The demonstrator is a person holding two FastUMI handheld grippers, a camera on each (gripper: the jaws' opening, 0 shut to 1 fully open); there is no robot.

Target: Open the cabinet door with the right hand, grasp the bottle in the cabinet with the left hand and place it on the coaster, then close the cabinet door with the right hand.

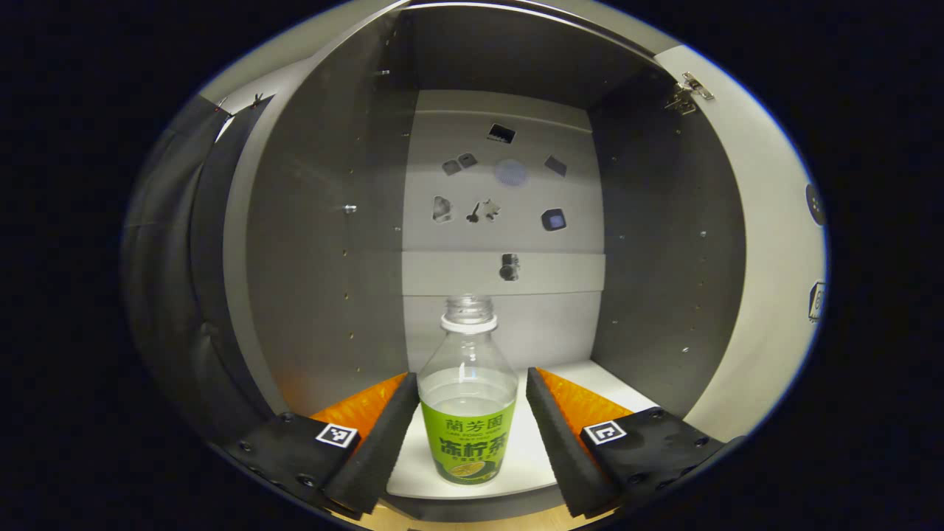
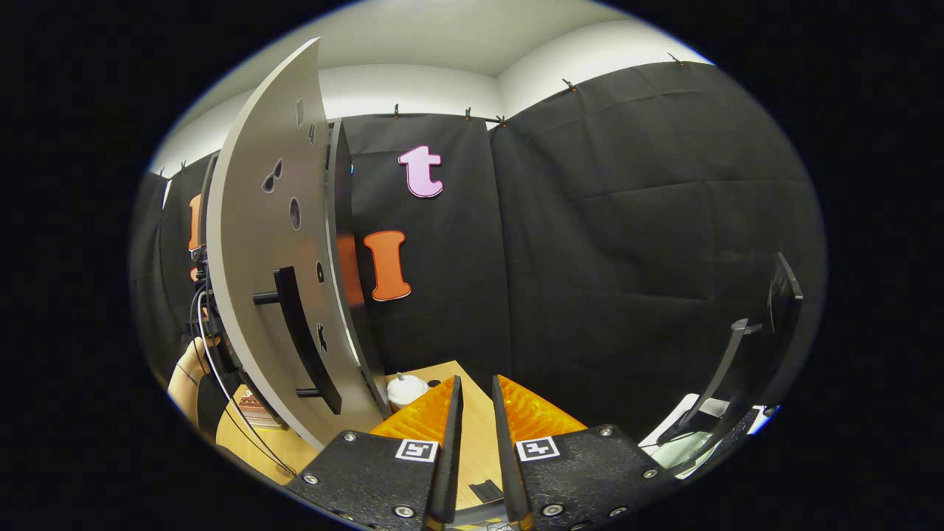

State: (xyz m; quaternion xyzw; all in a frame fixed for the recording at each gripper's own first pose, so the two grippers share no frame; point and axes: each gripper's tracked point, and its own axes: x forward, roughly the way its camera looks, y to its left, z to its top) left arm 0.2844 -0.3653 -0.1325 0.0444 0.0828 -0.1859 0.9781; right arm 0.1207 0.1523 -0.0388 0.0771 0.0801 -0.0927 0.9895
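A clear bottle point(image 1: 467, 398) with a green label and no cap stands upright on the white cabinet floor point(image 1: 590, 380), near its front edge. My left gripper point(image 1: 472, 385) is open, one finger on each side of the bottle's lower body; the left finger is very close to it and the right one stands a little apart. The cabinet door point(image 2: 258, 258) is swung wide open, its black bar handle point(image 2: 302, 332) facing the right gripper view. My right gripper point(image 2: 476, 383) hovers over the wooden table point(image 2: 472, 435), right of the door, with a narrow gap and nothing between its fingers.
The door's inner face and hinge point(image 1: 689, 88) bound the cabinet opening on the right. A small white round object point(image 2: 405, 389) sits on the table by the door's lower edge. A person's hand point(image 2: 184, 376) and cables show left of the door. A monitor stand point(image 2: 737, 369) is at far right.
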